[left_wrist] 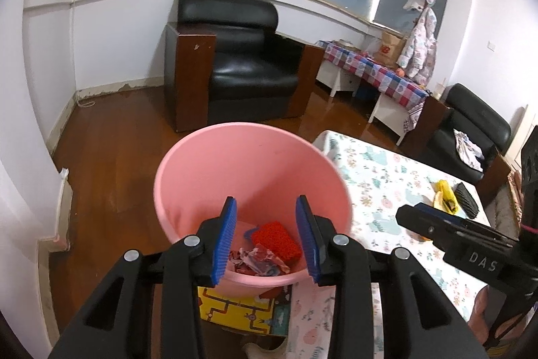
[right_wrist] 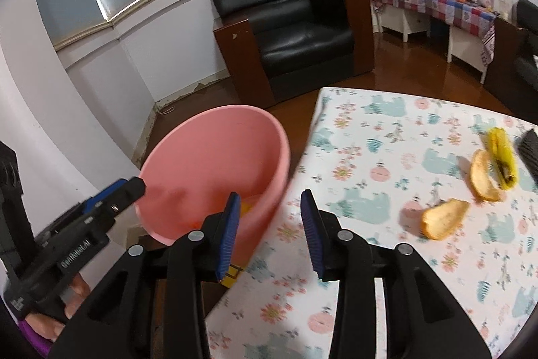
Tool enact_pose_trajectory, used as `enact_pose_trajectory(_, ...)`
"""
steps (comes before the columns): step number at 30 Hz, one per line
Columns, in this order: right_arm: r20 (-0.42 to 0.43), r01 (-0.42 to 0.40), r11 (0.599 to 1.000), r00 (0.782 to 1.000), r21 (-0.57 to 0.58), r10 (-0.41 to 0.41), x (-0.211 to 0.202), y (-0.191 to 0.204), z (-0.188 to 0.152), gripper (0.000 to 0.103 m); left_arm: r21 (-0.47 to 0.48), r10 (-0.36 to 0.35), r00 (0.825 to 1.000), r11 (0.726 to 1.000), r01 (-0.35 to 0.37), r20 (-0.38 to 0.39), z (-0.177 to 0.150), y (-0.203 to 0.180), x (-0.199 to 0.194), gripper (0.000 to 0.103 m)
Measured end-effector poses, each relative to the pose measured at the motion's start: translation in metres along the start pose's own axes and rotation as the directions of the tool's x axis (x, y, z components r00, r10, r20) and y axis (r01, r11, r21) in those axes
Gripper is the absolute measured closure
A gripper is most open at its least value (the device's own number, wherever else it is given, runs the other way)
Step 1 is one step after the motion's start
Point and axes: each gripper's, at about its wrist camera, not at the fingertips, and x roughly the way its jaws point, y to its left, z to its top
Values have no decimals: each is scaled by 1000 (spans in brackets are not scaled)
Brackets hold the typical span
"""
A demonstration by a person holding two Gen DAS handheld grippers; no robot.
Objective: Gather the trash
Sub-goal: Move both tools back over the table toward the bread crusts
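The left tongs (left_wrist: 265, 236) stand apart with nothing between the blue pads (left_wrist: 223, 241), poised over the mouth of the pink bin (left_wrist: 215, 164). Down inside the bin, seen through the gap, lie a red sponge-like piece (left_wrist: 275, 238) and crumpled wrappers (left_wrist: 260, 261), at 6 o'clock within the bin's floor. The bin sits just beside the edge of the surface (left_wrist: 380, 177) with its patterned cloth, which spreads off toward 3 o'clock.

The right tongs (right_wrist: 270, 232) are likewise apart and empty, held above the edge of the surface where it meets the bin, the bin's rim (right_wrist: 284, 150) lying at about 10 o'clock from them. The trash left on the cloth lies well apart from these tongs at about 2 to 3 o'clock: one banana peel piece (right_wrist: 444, 219) nearest, a second peel piece (right_wrist: 482, 177) beyond it, and a yellow peel with a dark end (right_wrist: 502, 157) just beside that. A black object (right_wrist: 529, 150) sits at the frame's right edge, too cut off to identify.

A black armchair (right_wrist: 296, 32) stands on the wooden floor (left_wrist: 111, 150) at 12 o'clock
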Motion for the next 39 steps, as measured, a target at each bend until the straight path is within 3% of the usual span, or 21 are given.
enact_pose_trajectory(9,49,83,995,995,51,-85,-37,-46,-19,65,72,-66,998,995,66,7,-3,-43,-14,67)
enact_pose_trajectory(19,65,179,965,979,194,-195,-66,-121,-44,65,152,-168,984,973,174,-53,-15,-105,-4,67)
enact_pose_trajectory(31,44,193,934,976,301,-215,-68,-175,-59,65,239,-258,953,927,290,-158,-25,-191,47,67)
enact_pose_trajectory(39,43,167,928,980,334,-192,-62,-195,-52,65,239,-238,935,923,302,-264,-36,-226,106,67)
